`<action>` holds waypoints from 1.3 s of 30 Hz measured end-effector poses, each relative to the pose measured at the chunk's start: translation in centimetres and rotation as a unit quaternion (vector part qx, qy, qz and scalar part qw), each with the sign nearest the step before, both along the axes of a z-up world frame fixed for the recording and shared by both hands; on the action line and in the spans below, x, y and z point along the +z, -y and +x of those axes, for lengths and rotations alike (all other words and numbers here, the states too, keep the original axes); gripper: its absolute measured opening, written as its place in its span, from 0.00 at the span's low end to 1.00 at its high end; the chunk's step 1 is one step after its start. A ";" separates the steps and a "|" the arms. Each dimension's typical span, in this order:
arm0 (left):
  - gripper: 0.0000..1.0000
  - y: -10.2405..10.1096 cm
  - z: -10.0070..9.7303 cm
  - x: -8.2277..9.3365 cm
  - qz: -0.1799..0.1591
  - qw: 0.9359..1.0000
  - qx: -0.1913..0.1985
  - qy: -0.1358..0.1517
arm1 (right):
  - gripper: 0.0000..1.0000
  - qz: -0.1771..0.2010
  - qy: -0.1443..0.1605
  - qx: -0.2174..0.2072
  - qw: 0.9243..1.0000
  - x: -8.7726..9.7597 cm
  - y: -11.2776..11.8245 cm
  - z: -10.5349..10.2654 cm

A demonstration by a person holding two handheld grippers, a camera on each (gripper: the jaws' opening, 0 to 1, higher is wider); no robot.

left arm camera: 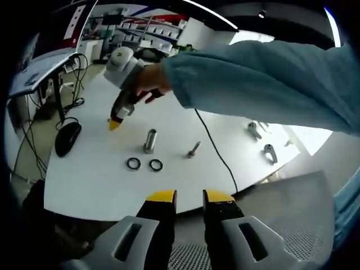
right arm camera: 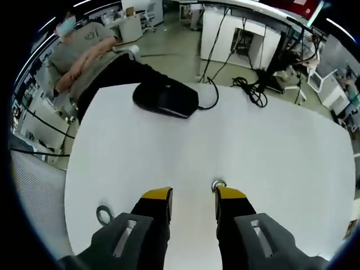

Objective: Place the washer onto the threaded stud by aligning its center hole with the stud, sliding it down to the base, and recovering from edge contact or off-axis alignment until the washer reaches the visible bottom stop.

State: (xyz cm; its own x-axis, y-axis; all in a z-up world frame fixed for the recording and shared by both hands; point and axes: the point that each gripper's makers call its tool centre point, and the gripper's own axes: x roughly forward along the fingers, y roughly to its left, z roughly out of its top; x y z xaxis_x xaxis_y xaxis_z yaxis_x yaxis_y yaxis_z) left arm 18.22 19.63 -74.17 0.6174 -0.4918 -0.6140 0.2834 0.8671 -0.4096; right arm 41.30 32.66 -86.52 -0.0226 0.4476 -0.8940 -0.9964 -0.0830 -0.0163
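Note:
A short threaded stud [left arm camera: 150, 140] stands upright on the white table [left arm camera: 95, 185]. In front of it lie two dark washers [left arm camera: 133, 163] [left arm camera: 156, 165]. My left gripper [left arm camera: 189, 197] hangs open off the near table edge, holding nothing. A hand in a blue sleeve holds my right gripper [left arm camera: 115, 124] tip-down to the stud's left. In the right gripper view, that right gripper [right arm camera: 193, 196] is open just above the table. A small shiny metal piece [right arm camera: 218, 184] lies by its right fingertip; I cannot tell if they touch. One washer [right arm camera: 104, 214] lies at lower left.
A loose bolt [left arm camera: 194, 149] lies right of the stud. A black mouse [left arm camera: 67, 138] [right arm camera: 166, 100] sits at the far table end, its cable [left arm camera: 216, 152] crossing the top. Two metal parts [left arm camera: 255, 129] [left arm camera: 270, 153] lie at the right. A seated person [right arm camera: 84, 56] is beyond the table.

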 end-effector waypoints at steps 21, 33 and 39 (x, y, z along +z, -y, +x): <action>0.16 0.2 -0.1 0.0 -0.005 1.000 -0.001 -0.003 | 0.34 -0.042 -0.016 -0.023 0.999 -1.3 3.7 0.3; 0.16 0.1 0.1 0.0 -0.007 1.000 -0.001 -0.002 | 0.27 -0.043 -0.037 -0.066 0.996 -1.6 8.7 1.1; 0.16 0.1 0.1 0.0 -0.010 1.000 -0.002 -0.002 | 0.24 -0.047 -0.035 -0.073 0.996 -1.5 11.1 0.5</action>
